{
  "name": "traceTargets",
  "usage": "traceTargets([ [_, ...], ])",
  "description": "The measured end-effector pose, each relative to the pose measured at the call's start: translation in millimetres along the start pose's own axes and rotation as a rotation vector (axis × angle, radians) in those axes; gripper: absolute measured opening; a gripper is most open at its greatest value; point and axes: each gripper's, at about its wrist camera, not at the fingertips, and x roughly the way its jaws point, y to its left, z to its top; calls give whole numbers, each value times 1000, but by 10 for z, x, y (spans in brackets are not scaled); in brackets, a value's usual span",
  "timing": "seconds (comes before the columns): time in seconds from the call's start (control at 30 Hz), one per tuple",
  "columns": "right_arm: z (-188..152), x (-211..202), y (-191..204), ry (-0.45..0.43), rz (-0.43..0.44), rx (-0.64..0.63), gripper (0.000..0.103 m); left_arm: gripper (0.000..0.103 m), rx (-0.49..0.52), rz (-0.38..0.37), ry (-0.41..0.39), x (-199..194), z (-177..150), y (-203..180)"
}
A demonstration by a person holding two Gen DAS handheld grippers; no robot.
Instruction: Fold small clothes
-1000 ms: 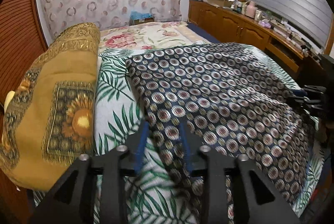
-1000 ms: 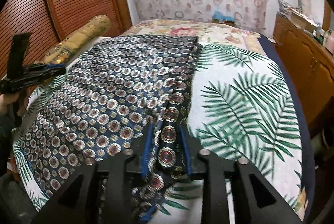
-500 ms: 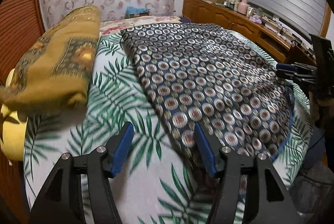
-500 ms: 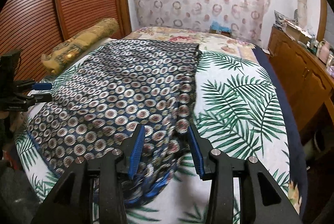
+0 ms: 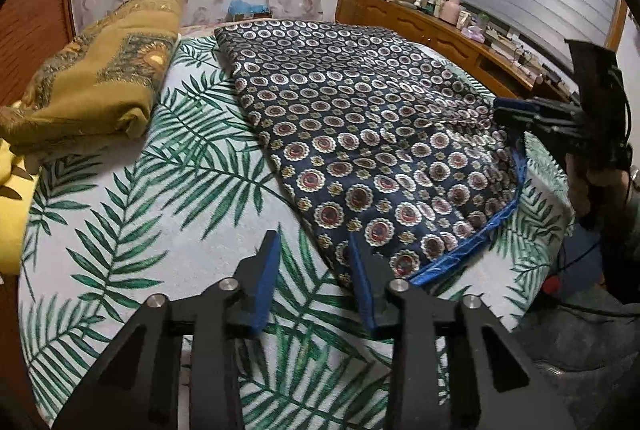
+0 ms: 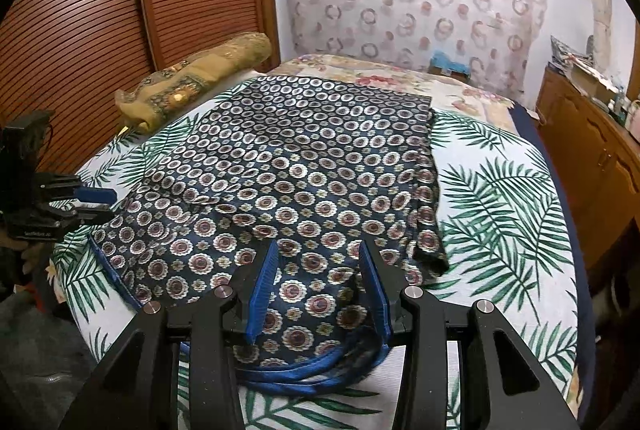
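Note:
A dark navy garment with a ring-and-flower pattern and blue trim (image 5: pixel 360 117) lies spread flat on the bed; it also fills the middle of the right wrist view (image 6: pixel 304 165). My left gripper (image 5: pixel 314 242) is open and empty, above the sheet at the garment's near left edge. My right gripper (image 6: pixel 318 250) is open and empty, just above the garment's near hem, where the blue trim (image 6: pixel 316 378) bunches. Each gripper shows in the other's view, at the garment's opposite side.
The bed has a white sheet with green palm leaves (image 5: pixel 160 213). A folded mustard-gold blanket (image 5: pixel 104 77) lies along the left side by the wooden slatted doors (image 6: pixel 120 9). A wooden cabinet with clutter (image 5: pixel 460 29) runs along the right.
Both grippers have opened and let go of the garment, then drawn back toward its near edges. The garment now lies flat on the bed.

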Motion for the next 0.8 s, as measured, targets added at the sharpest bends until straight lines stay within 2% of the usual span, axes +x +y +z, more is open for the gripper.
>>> traceTargets([
  [0.27, -26, 45, 113, 16, 18, -13, 44, 35, -21, -55, 2, 0, -21, -74],
  [0.33, -26, 87, 114, 23, 25, -14, 44, 19, -7, -79, 6, 23, -32, -108],
  [0.37, -28, 98, 122, 26, 28, -15, 44, 17, -3, -77, 6, 33, -29, -122],
  [0.4, -31, 101, 130, 27, 31, -15, 44, 7, -1, -75, 8, 39, -19, -131],
  [0.43, -33, 106, 141, 28, 34, -14, 44, 4, 2, -70, 4, 36, -7, -139],
  [0.67, -18, 65, 238, 24, 57, -29, 45, 2, 24, -63, -115, -172, 289, -205],
  [0.73, -4, 26, 281, 14, 61, -34, 53, 2, 32, -59, -151, -209, 430, -209],
  [0.8, 7, -21, 328, 5, 79, -34, 56, 2, 39, -53, -183, -220, 581, -211],
])
